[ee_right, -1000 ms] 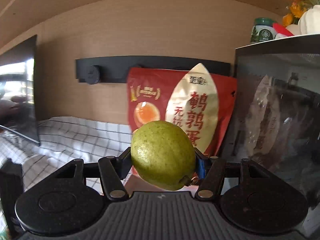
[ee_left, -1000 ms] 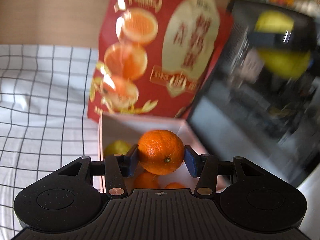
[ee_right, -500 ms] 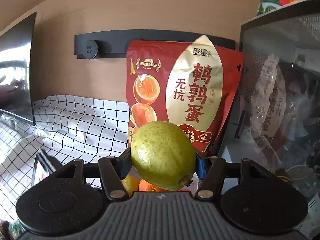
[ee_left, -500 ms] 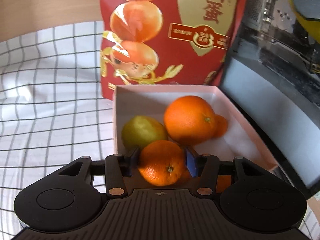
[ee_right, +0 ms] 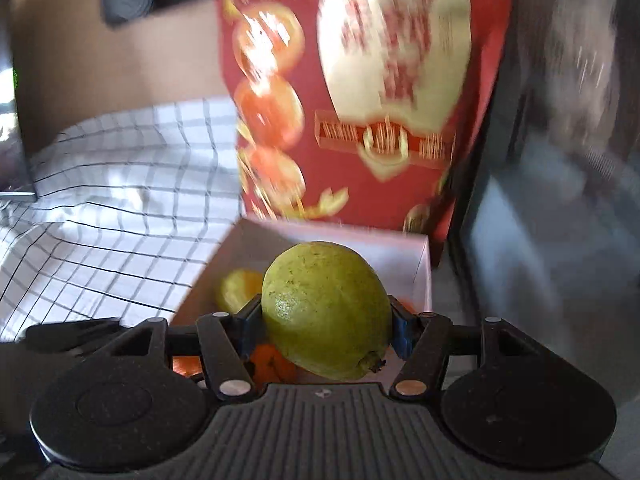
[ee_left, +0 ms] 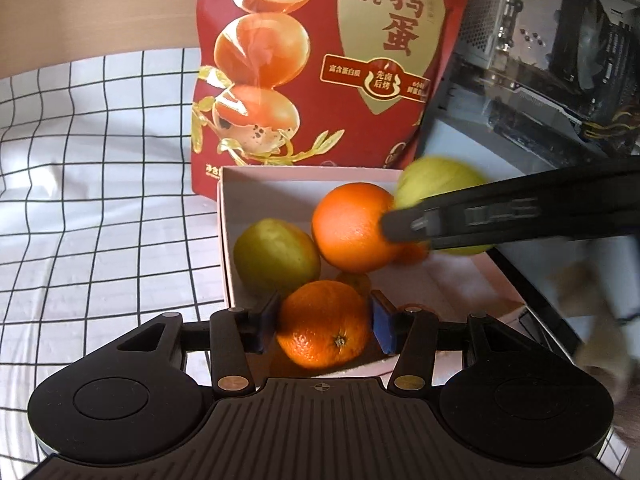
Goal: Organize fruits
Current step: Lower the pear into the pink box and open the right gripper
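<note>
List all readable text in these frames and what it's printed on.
"鹌鹑蛋" in large red characters on the gold panel of the red snack bag, left wrist view.
"无抗" beside it on the same panel.
"富含蛋白质" on the red banner lower down.
"先卤后烤" in the banner's round emblem.
Small print at the banner's right end and at the bag's bottom left: too small to read.
Right wrist view: the bag's print is motion-blurred, unreadable.

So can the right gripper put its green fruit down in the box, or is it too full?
Probably yes. The right gripper holds the green fruit over the box, and bare floor shows at the box's right side, beside the big orange.
</note>
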`<state>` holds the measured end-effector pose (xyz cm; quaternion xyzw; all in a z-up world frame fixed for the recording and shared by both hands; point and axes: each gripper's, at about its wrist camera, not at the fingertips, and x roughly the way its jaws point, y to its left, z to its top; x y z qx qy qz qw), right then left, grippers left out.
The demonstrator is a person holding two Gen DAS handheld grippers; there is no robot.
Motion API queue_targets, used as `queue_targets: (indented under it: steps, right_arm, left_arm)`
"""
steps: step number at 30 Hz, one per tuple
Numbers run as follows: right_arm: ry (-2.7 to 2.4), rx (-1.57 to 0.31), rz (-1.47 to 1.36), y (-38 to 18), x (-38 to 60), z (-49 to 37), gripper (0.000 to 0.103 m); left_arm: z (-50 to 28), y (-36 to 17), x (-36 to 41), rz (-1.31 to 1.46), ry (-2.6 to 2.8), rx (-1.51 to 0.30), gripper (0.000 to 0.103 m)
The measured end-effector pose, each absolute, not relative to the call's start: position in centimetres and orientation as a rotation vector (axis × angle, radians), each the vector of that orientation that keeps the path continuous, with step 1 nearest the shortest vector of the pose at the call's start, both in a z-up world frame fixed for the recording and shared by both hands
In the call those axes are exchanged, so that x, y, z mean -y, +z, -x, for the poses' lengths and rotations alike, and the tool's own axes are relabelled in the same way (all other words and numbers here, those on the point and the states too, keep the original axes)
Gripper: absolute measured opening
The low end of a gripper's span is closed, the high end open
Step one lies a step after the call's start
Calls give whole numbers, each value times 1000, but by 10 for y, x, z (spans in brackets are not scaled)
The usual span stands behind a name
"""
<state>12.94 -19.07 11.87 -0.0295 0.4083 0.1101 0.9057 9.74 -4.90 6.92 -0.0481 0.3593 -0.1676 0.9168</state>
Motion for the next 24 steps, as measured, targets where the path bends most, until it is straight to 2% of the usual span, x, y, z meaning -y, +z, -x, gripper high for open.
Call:
queue_targets:
  steps: [6, 14, 17, 19, 21, 24]
  right_arm:
    - [234, -905, -1, 94, 196, -145, 62]
    - [303, -881, -41, 105, 199, -137, 65]
    - [280, -816, 7, 118, 195, -127, 67]
    - [255, -748, 49, 128, 190, -117, 75]
    - [225, -687, 64, 139, 189, -106, 78]
    - [207, -618, 68, 153, 190, -87, 80]
  left_arm:
    - [-94, 70, 49, 75, -360, -723, 55]
    - [-92, 72, 44, 129, -342, -685, 55]
    - [-91, 77, 35, 200, -318, -610, 51]
    - [-97, 80, 30, 251, -329, -620, 51]
    - [-97, 83, 25, 285, -333, -620, 51]
    - [-70, 96, 12, 273, -296, -524, 51]
